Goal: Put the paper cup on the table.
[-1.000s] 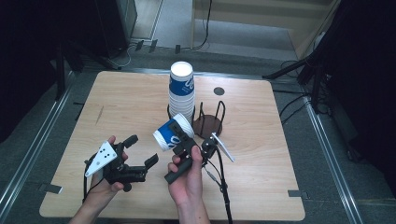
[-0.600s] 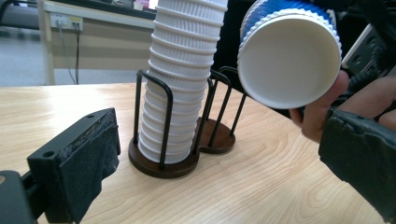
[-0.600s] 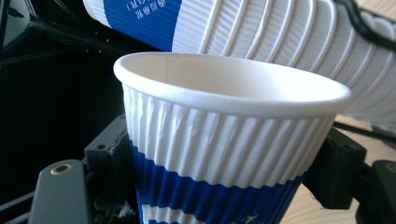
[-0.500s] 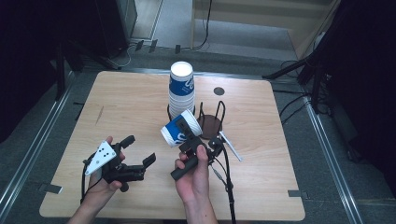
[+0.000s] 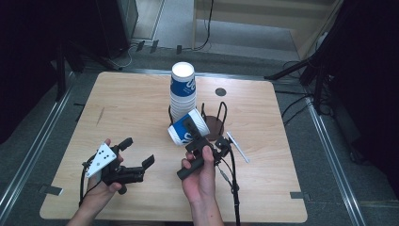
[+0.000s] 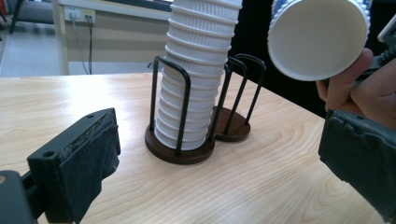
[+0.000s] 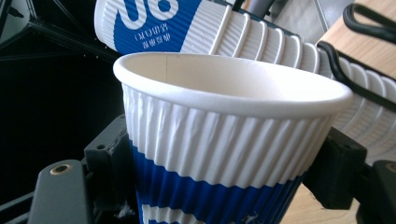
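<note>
Nearest the person, at the front of the pale wooden worktop [image 5: 141,113], the left tongs [image 5: 136,153] sit in the left hand [image 5: 101,188] with a grey three-cornered plate on top, and their two black jaws stand wide apart with nothing between them; in the left gripper view they frame bare wood on either side. Just to the right, the right hand [image 5: 200,176] holds the right tongs [image 5: 192,134], whose jaws are clamped on the ribbed wall of a single blue-and-white ribbed paper cup [image 5: 188,128]. That cup is lifted off the worktop and tipped on its side, its white open mouth turned toward the person's left, close beside the foot of the stack; the right gripper view looks across its rim [image 7: 229,88], with a black jaw pressed on each side of the blue band. A thin white stick [image 5: 237,147] lies on the wood just right of these tongs. Behind the cup stands a dark two-bay holder of black wire loops on round brown bases [image 5: 217,127]: its left bay carries a tall upright stack of the same ribbed paper cups [image 5: 182,92], its right bay holds no cups. Farther back, a small dark round spot [image 5: 220,92] marks the worktop, and beyond the far edge lie grey floor and trailing black cables [image 5: 207,28].
</note>
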{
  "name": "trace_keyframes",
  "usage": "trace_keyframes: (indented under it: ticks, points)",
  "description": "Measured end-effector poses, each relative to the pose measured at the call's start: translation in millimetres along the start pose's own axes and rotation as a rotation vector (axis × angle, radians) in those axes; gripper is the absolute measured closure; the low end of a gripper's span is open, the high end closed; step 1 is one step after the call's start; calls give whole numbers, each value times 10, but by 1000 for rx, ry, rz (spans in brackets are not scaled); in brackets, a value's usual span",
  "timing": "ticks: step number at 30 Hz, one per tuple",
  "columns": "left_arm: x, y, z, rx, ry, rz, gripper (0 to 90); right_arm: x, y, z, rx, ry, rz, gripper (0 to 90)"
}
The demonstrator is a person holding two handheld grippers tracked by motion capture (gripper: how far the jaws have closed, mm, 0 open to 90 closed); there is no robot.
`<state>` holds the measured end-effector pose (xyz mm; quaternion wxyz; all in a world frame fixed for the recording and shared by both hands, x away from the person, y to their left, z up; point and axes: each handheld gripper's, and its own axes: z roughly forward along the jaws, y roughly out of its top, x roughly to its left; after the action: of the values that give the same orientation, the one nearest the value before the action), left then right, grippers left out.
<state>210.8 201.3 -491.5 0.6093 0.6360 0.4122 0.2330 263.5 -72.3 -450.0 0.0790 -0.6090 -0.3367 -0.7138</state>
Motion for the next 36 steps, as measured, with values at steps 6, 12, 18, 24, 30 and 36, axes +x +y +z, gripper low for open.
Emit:
trace_keyframes:
  ticks: [6, 12, 18, 24, 30, 36]
  points:
    - [62, -35, -28, 6, 30, 2, 0, -7, 39, -8, -13, 1, -50, 220]
    - [128, -72, -60, 21, 60, 15, 0, -4, 104, -43, -27, -21, -93, 220]
    - [211, -121, -88, 30, 90, 9, 0, -2, 171, -80, -50, -42, -120, 220]
    - [303, -149, -137, 35, 123, 9, 0, -20, 250, -123, -70, -66, -153, 219]
    - [416, -170, -199, 36, 158, -3, 0, -40, 343, -176, -104, -82, -174, 220]
    - [516, -219, -255, 45, 193, -12, 0, -64, 414, -208, -124, -120, -217, 220]
